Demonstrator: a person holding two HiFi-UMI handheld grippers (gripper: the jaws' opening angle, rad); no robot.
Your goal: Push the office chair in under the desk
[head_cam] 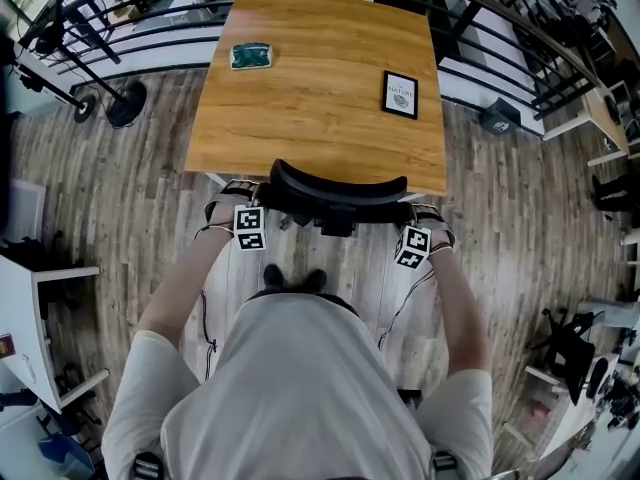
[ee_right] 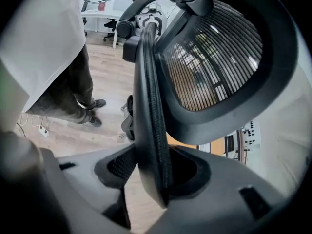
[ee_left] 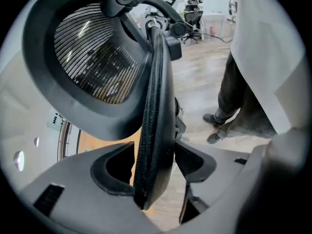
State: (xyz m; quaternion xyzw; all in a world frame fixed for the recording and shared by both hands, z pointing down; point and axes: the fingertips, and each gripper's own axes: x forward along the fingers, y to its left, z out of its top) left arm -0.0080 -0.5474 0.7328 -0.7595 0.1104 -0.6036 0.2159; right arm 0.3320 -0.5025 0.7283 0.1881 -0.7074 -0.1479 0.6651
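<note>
The black office chair point(head_cam: 335, 193) stands at the front edge of the wooden desk point(head_cam: 320, 118), and only its curved top shows past my body. My left gripper point(head_cam: 238, 196) is at the left end of the chair back, my right gripper point(head_cam: 428, 218) at the right end. In the left gripper view the thin mesh edge of the chair back point(ee_left: 155, 111) runs between the jaws of the left gripper point(ee_left: 153, 165), with gaps beside it, so the gripper is open. In the right gripper view the same back edge point(ee_right: 148, 106) lies between the open jaws of the right gripper point(ee_right: 153, 168). The mesh headrest point(ee_left: 92, 62) rises above.
On the desk lie a green object point(head_cam: 250, 56) and a framed card point(head_cam: 400, 94). A black stand with a round base point(head_cam: 125, 103) and a railing point(head_cam: 120, 28) are at far left. A white table point(head_cam: 40, 308) is to my left, with clutter point(head_cam: 575, 353) at right.
</note>
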